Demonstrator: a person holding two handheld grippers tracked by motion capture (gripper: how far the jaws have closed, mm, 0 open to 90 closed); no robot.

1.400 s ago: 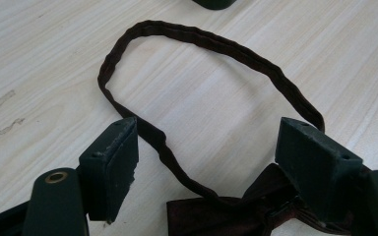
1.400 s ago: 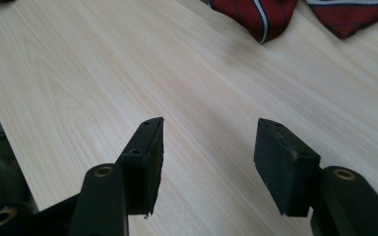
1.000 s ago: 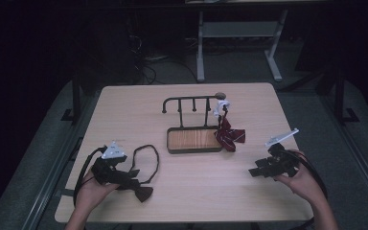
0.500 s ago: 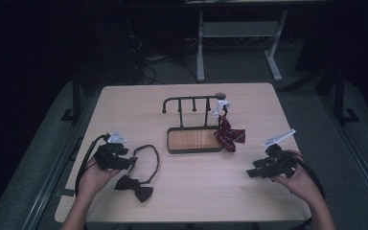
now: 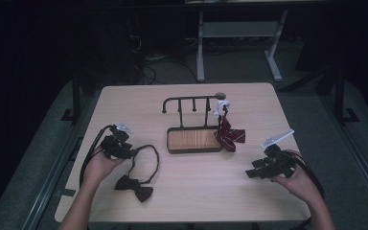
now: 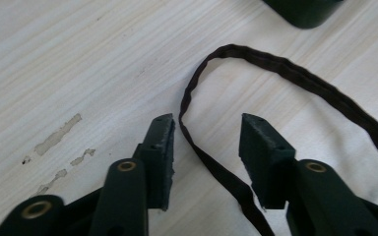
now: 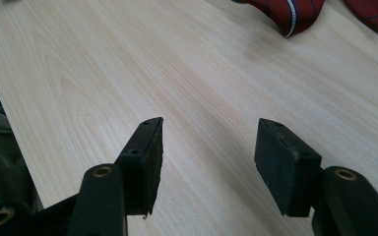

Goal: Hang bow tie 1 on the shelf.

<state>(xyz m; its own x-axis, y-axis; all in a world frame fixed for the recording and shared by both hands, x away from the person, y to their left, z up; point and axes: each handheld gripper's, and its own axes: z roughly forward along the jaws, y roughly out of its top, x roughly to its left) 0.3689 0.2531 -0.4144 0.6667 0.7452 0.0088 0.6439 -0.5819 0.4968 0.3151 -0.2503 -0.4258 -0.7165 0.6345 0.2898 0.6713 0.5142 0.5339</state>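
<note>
Left gripper point(image 6: 205, 129) low over the near left part of the table point(image 5: 191, 191), jaws partly apart and just now closing, with the dark strap point(image 6: 211, 169) of the bow tie running up between them. Strap close against the left jaw's inner face, clear of the right jaw; pads not yet pressing on it, so nothing gripped. From above, left gripper point(image 5: 133, 153) seen at the left end of the strap loop, the loop curving to the right and back toward the near edge. Dark bow tie point(image 5: 134, 188) itself flat on the wood, just nearer than the gripper and slightly right of it. Corner of the dark stand base at the far top of the left gripper view. Right gripper point(image 7: 206, 142) held over bare wood at the near right, jaws standing wide, holding and touching nothing. Same gripper point(image 5: 250, 173) from above pointing left, well apart from the bow tie. Red striped tie point(image 5: 229, 136) draped from the right end of the black rack point(image 5: 191, 101), its tail on the table beside the wooden tray point(image 5: 194, 140) at the middle.
</note>
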